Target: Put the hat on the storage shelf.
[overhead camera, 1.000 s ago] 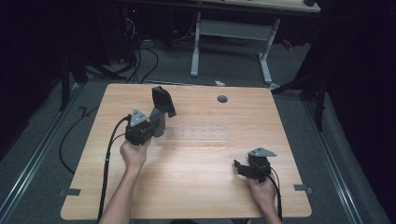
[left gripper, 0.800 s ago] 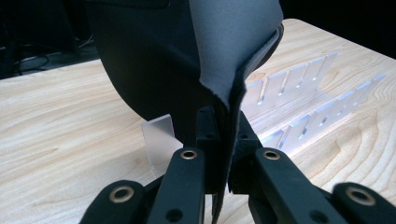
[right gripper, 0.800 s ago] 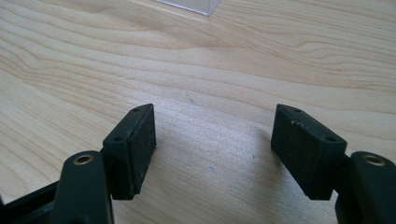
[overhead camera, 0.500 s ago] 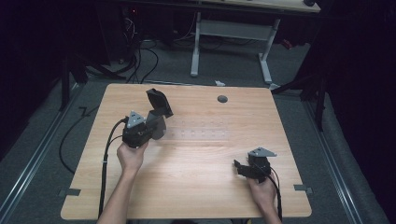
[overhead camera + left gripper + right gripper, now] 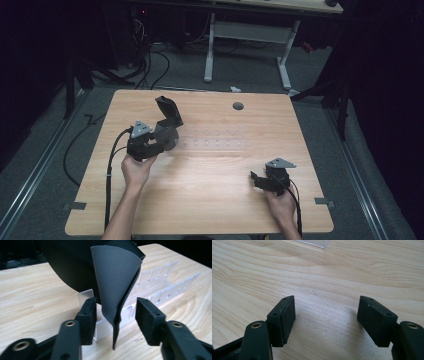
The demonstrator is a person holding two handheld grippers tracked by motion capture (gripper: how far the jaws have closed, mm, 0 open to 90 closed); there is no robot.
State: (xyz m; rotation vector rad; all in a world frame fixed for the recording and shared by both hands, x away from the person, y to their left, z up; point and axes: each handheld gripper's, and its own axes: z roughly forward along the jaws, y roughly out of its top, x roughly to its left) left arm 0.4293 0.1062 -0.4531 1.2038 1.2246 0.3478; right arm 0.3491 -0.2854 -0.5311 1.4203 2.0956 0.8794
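The dark foam sheet (image 5: pixel 113 282) stands folded and upright in the clear slotted rack (image 5: pixel 160 282) toward the table's (image 5: pixel 210 200) far left corner; it looks light, soft and floppy, so I judge it best pinched at its doubled lower edge, where the layers give some stiffness. The left gripper (image 5: pixel 116 312) has just been opening, its jaws standing apart on either side of the sheet without pressing it. The right gripper (image 5: pixel 325 315) rests open and empty near the table's near right corner.
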